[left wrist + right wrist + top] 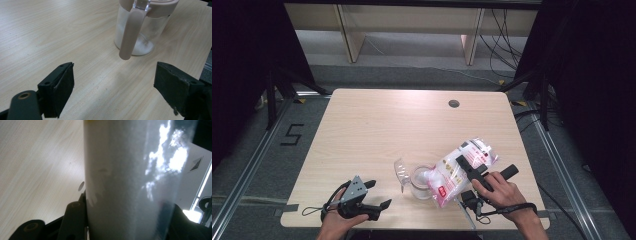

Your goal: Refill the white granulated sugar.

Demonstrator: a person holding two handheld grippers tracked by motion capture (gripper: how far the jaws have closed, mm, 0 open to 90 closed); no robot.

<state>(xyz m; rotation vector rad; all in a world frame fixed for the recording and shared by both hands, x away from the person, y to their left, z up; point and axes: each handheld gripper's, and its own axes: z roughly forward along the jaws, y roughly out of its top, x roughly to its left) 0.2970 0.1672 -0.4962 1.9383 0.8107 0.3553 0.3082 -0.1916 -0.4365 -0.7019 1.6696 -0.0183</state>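
Note:
A clear jar [420, 182] with white powder at its bottom stands near the table's front edge, its clear lid [401, 173] flipped open to the left. My right gripper [465, 168] is shut on a clear bag of white powder [452, 175] with red print, held tilted with its lower end over the jar's mouth. In the right gripper view the bag [125, 182] sits between the jaws of the right gripper [127, 222]. My left gripper [381, 193] stands open, left of the jar. In the left gripper view the jar [147, 37] with its pinkish rim and strap [130, 35] lies beyond the open left gripper [113, 85].
The light wooden table [387, 125] has a round cable hole [454, 103] at the back right. Beyond the table stand wooden furniture legs [349, 35] and loose cables [504, 35] on the floor. Black curtains hang at both sides.

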